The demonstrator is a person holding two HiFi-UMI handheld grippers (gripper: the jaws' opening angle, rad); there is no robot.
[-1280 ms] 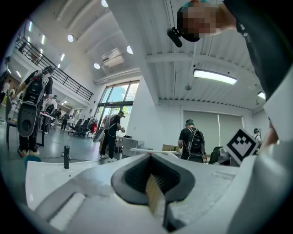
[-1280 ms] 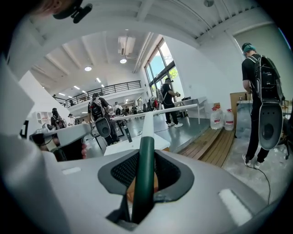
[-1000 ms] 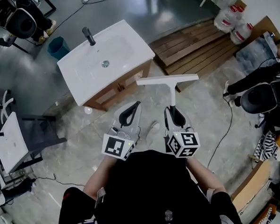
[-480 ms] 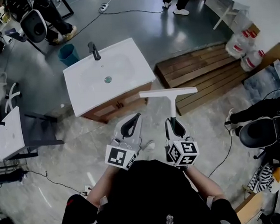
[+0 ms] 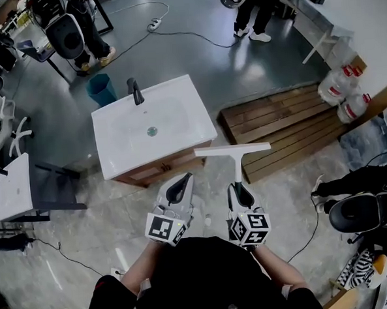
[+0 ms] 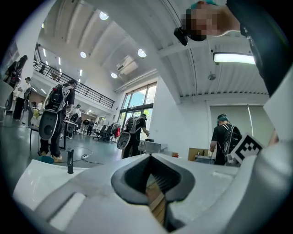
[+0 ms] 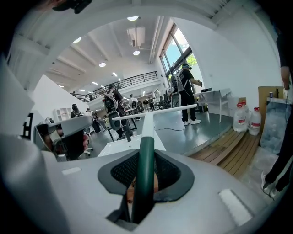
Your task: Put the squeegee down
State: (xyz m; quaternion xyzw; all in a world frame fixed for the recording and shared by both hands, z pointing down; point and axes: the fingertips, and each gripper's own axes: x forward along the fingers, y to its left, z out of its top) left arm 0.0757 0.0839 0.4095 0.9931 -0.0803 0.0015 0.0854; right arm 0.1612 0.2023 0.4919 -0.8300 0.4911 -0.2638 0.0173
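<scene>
Squeegee (image 5: 236, 156), white T-blade, green rod handle, sitting in right gripper (image 5: 240, 193) clenched jaws; left gripper (image 5: 177, 189) jaws sitting together; glossy white sink (image 5: 179, 135) at 11 o'clock.

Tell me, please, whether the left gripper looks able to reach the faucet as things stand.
Probably not yet: the left gripper is empty and nothing blocks it, but the faucet stands at the far edge of the sink.
</scene>
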